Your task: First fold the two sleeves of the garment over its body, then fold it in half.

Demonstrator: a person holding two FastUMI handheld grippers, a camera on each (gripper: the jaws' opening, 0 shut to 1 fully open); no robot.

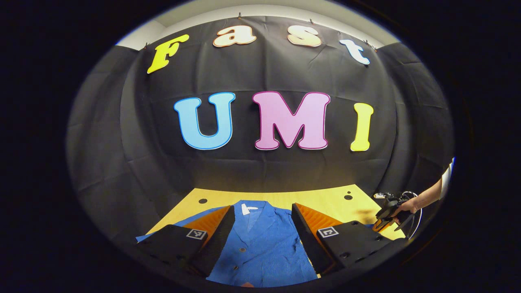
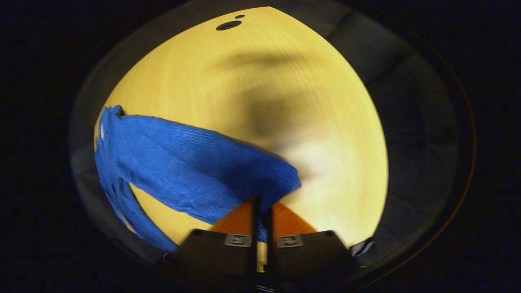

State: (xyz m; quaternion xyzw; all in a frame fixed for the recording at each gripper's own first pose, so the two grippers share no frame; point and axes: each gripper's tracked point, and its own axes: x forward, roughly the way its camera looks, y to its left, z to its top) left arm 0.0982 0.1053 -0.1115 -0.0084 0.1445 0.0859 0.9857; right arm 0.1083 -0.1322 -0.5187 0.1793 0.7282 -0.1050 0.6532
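My right gripper [image 2: 260, 211] pinches the blue shirt's sleeve [image 2: 195, 171]; left gripper [image 1: 262, 221] spread above the shirt [image 1: 260, 248] — hem cut off.

There were one blue garment [image 1: 260, 244], two grippers [image 1: 262, 219] [image 2: 260, 209], one yellow table [image 2: 264, 81], and one hand [image 1: 405, 206] in sight.

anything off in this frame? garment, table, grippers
Nothing damaged or spilled. The blue shirt lies front-up on the yellow table. One sleeve is lifted off the table, pinched in the right gripper: expected for the fold. The left gripper hangs open over the shirt.
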